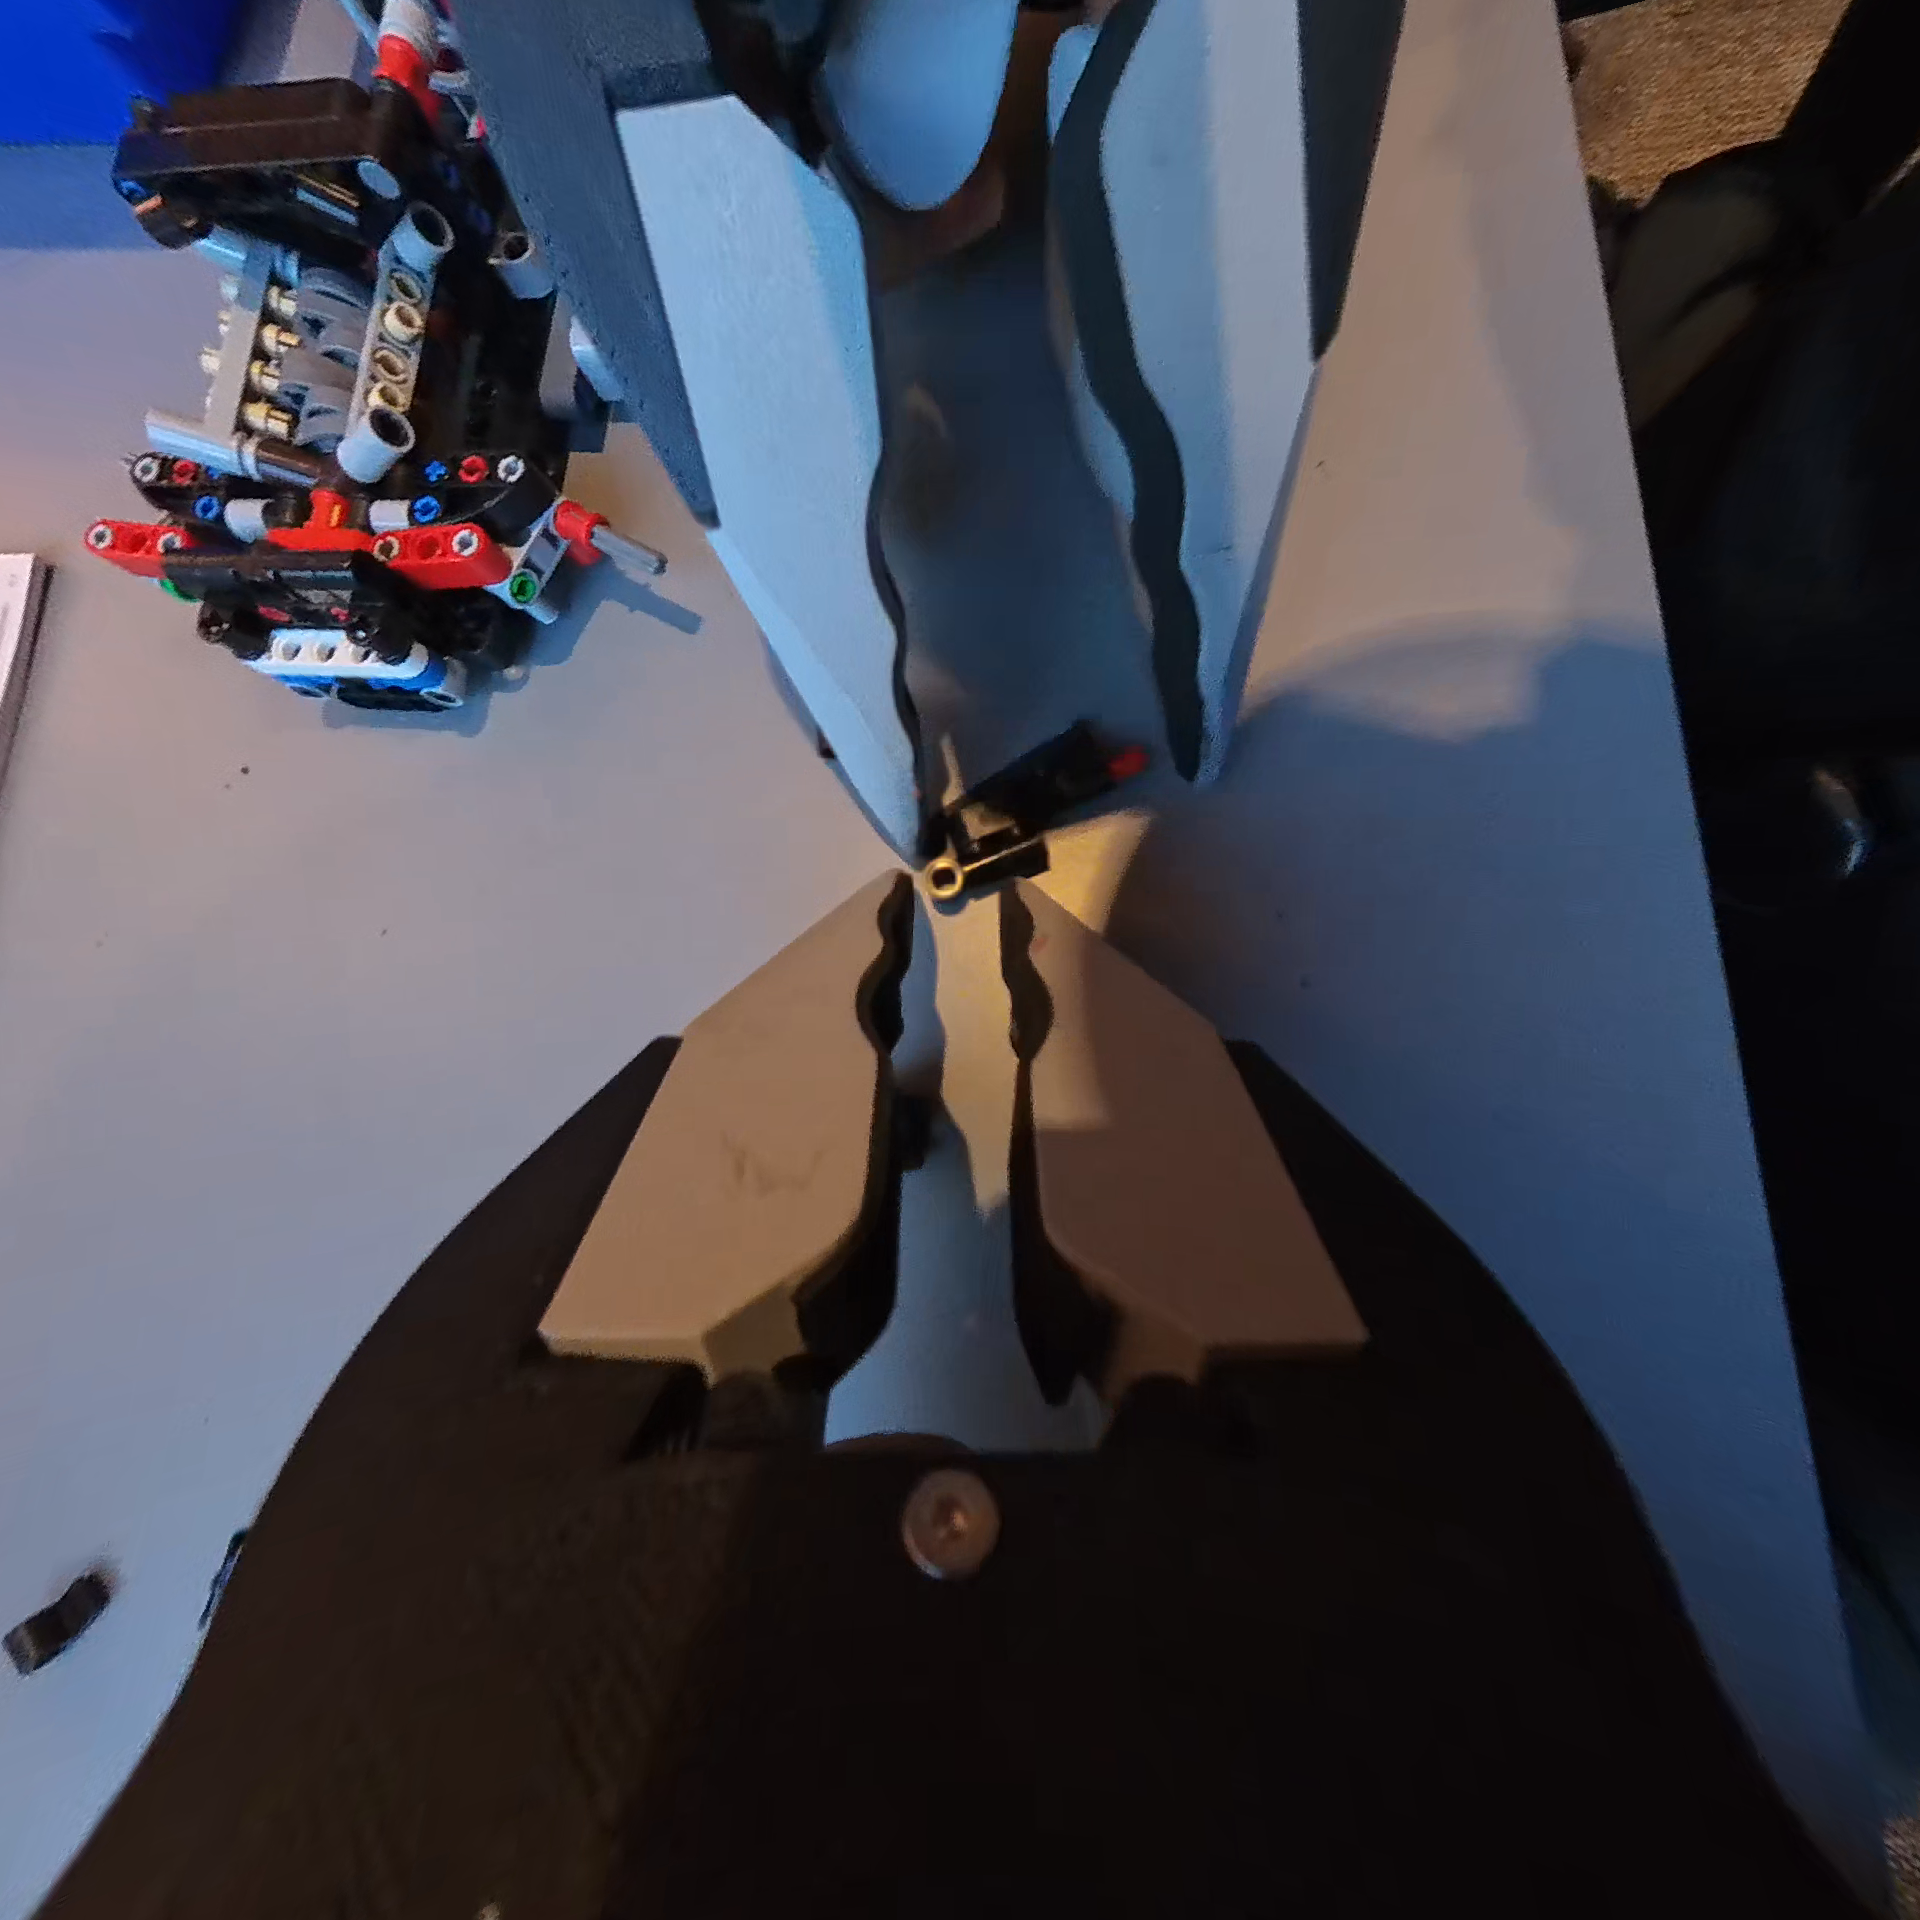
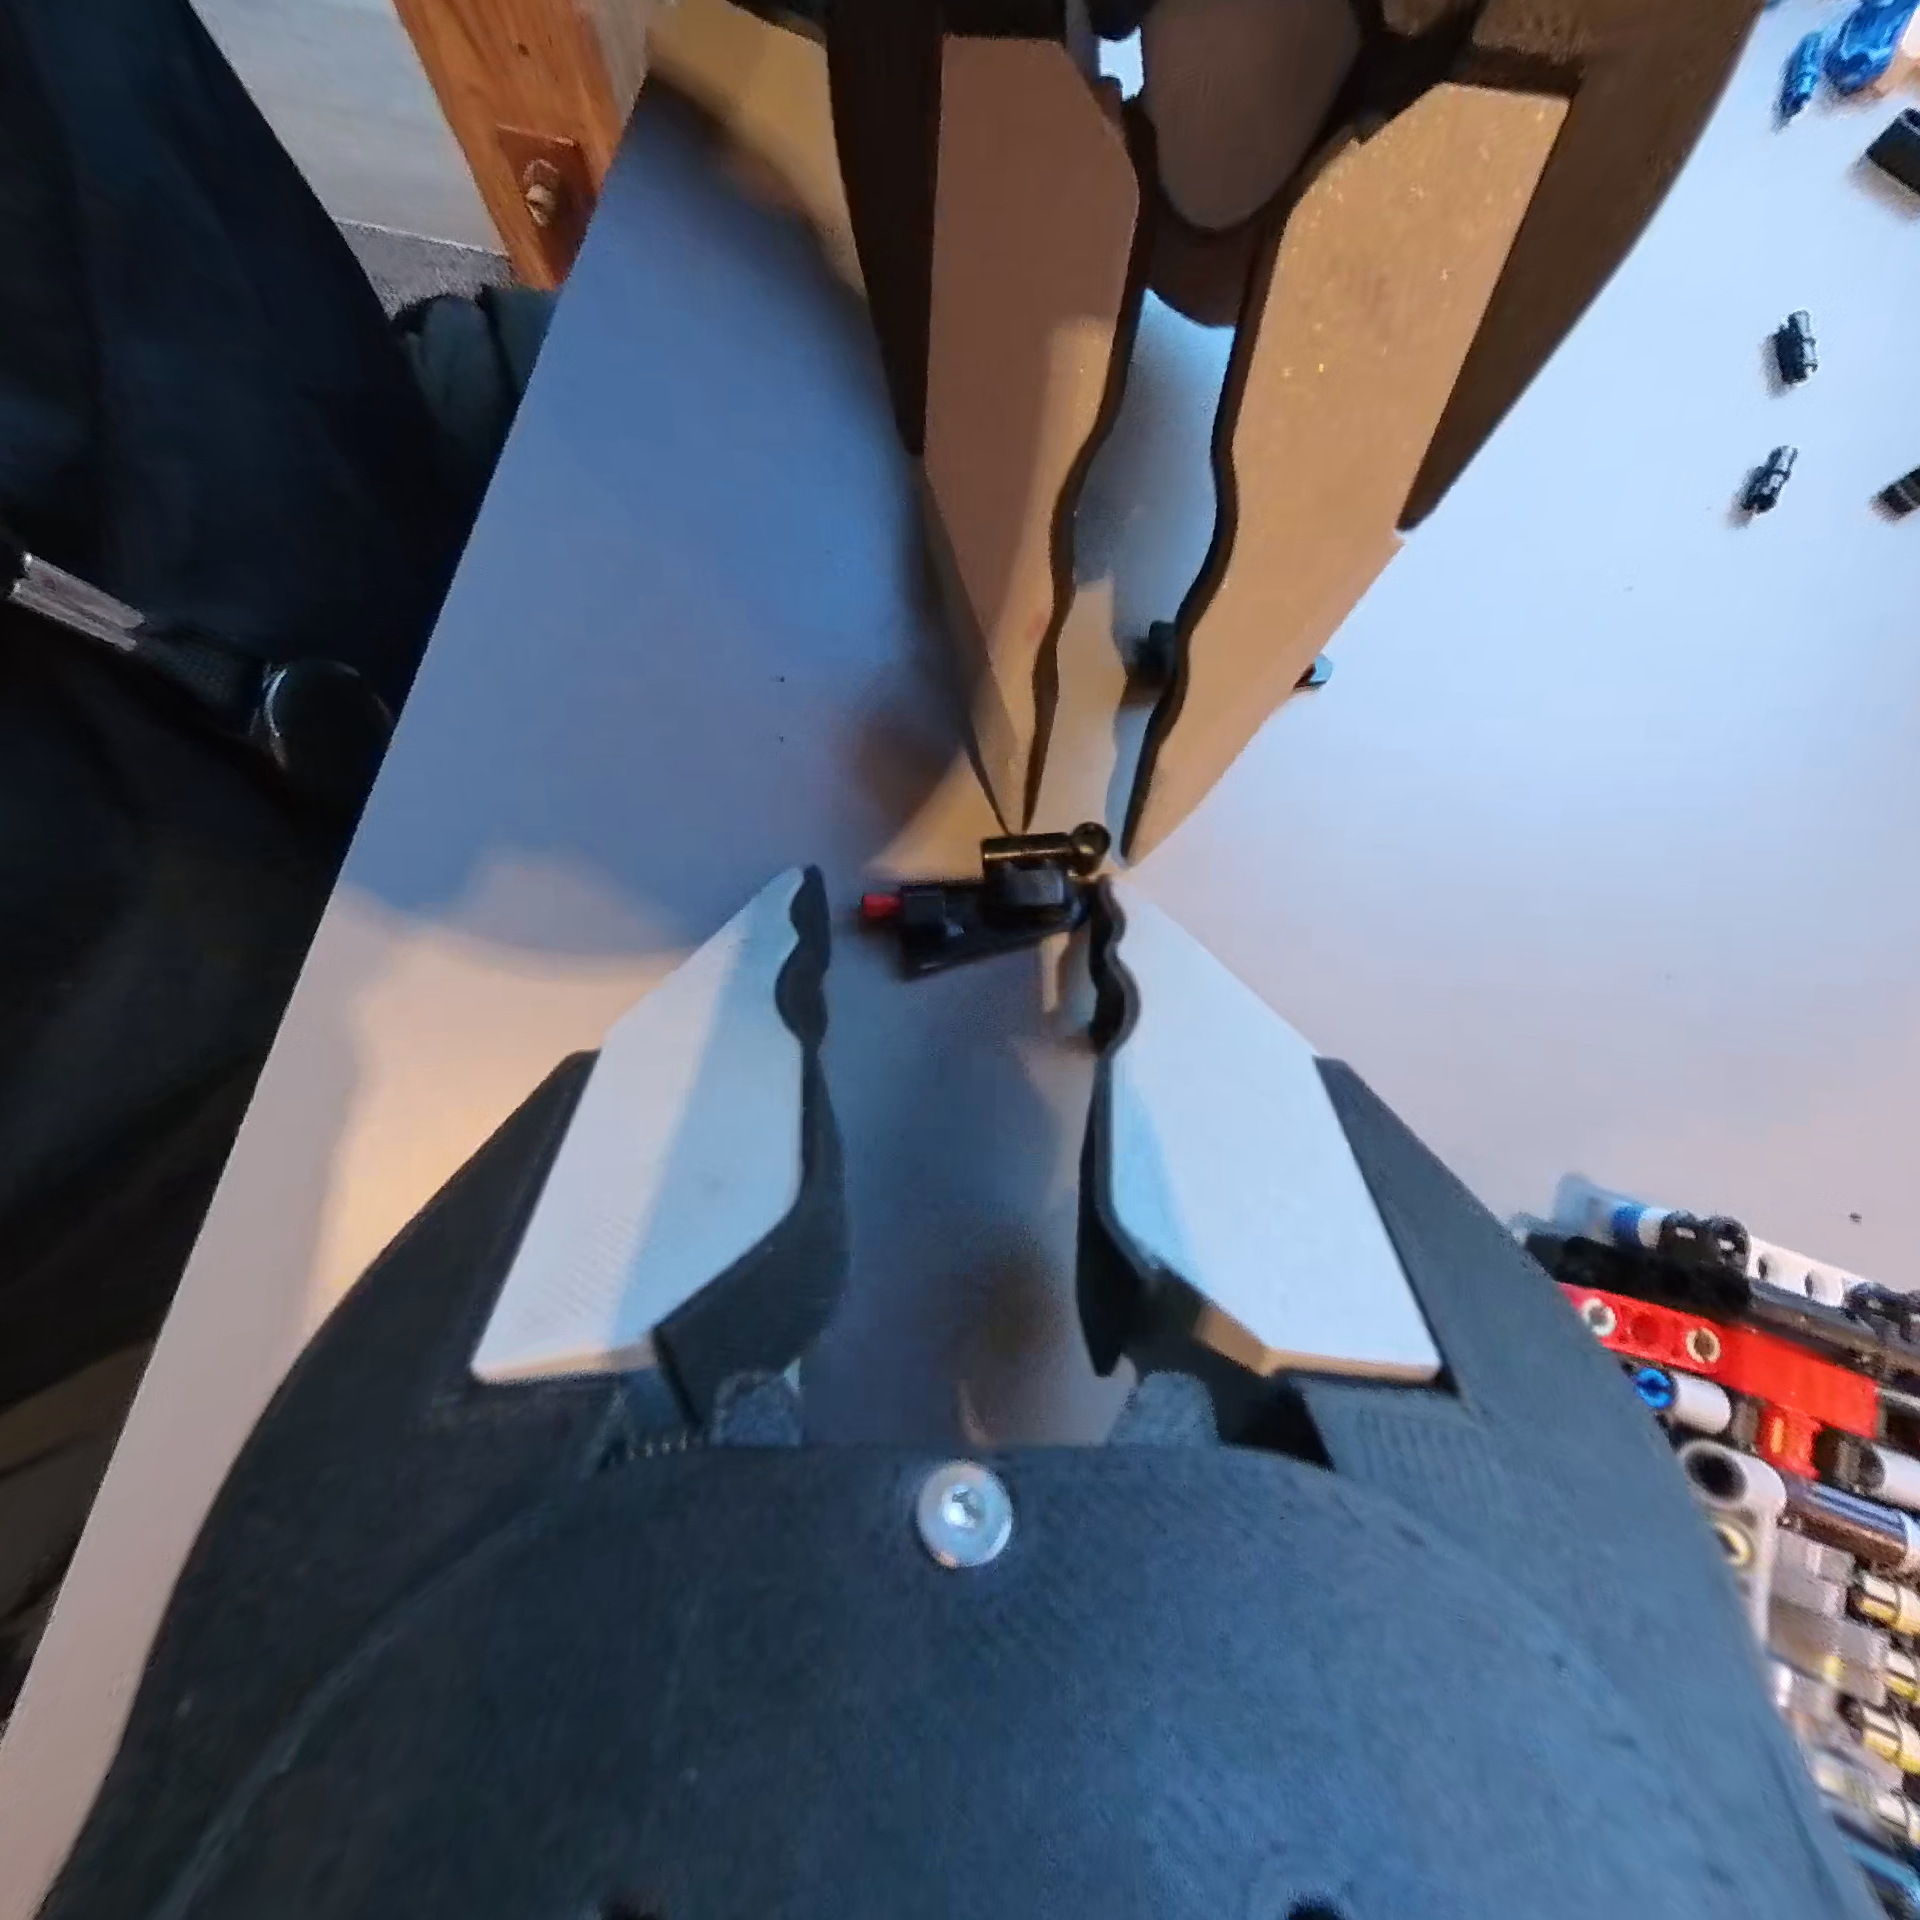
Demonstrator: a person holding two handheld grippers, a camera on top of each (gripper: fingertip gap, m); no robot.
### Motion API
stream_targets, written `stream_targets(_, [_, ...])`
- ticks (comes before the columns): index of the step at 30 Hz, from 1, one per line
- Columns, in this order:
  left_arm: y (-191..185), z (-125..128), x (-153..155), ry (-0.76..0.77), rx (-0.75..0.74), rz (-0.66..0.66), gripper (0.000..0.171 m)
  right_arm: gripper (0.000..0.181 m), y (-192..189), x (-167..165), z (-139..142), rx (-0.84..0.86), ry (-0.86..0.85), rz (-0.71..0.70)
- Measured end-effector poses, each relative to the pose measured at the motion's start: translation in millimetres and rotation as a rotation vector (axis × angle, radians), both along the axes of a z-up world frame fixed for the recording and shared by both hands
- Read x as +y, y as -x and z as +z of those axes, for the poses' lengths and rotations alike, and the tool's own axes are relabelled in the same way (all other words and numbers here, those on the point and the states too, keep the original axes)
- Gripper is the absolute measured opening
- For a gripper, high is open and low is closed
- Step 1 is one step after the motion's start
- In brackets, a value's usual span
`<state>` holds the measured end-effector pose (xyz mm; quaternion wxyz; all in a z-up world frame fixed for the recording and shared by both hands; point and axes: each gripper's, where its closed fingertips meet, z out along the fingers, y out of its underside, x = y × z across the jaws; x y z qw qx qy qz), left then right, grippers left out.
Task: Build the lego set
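Facing each other tip to tip over the pale surface (image 1: 364, 1039), my two claws are meeting at a small black lego sub-assembly (image 1: 1023, 805).

Left claw (image 1: 958, 902): the fingers are standing slightly apart, with a narrow gap between the tips. They are pointing at a tan-ringed pin end (image 1: 945, 876) on the near side of the sub-assembly. I cannot tell whether the tips are touching it; they are not pinching it.

Right claw (image 2: 961, 896): the fingers are spread wide. The sub-assembly (image 2: 971, 914) is lying between the tips, closer to the right-hand finger (image 2: 1107, 940), which appears to be touching or nearly touching the black end. A short red peg (image 2: 878, 907) is projecting from the opposite end toward the other finger, clear of it.

Location of parts:
- The sub-assembly is sitting near the surface edge that borders the dark area where the person is sitting.
- The main lego model (image 1: 332, 436), built of black, grey, red and blue beams, is standing well apart from it toward the far left corner in the left wrist view. In the right wrist view it is showing at the lower right edge (image 2: 1766, 1351).
- Loose black connectors (image 2: 1789, 343) are lying scattered on the surface beyond the left claw, with blue pieces (image 2: 1844, 47) near the top right corner.
- One black piece (image 1: 57, 1621) is lying beside the left claw body.
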<state>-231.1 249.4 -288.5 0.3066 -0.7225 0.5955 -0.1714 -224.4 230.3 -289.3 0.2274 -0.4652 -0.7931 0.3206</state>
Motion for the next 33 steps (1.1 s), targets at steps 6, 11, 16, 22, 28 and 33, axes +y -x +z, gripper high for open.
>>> stream_targets(6, [-7.2, -0.6, -0.5, 0.029, -0.053, -0.046, 0.006, 0.042, -4.5, -3.3, 0.1, 0.018, 0.007, 0.015])
stream_targets(11, [0.8, -0.2, 7.0, -0.004, -0.031, -0.042, 0.007, 0.048, -14.8, 10.7, 3.6, 0.001, -0.016, -0.035])
stream_targets(16, [-1.0, 0.2, 2.1, 0.042, -0.045, 0.001, 0.020, 0.038, -19.5, 0.3, -0.5, -0.009, -0.001, -0.023])
stream_targets(22, [-9.4, -0.4, -11.7, 0.063, -0.048, 0.001, 0.011, 0.028, -12.2, -3.2, -0.4, -0.005, 0.004, -0.080])
stream_targets(28, [-4.2, 0.0, 3.6, 0.025, -0.023, 0.037, 0.009, 0.034, -18.7, -11.3, -0.1, -0.021, -0.018, -0.078])
stream_targets(33, [-11.9, 0.1, -11.1, 0.050, -0.050, -0.022, 0.014, 0.038, -20.4, -1.0, 1.5, -0.009, -0.054, -0.159])
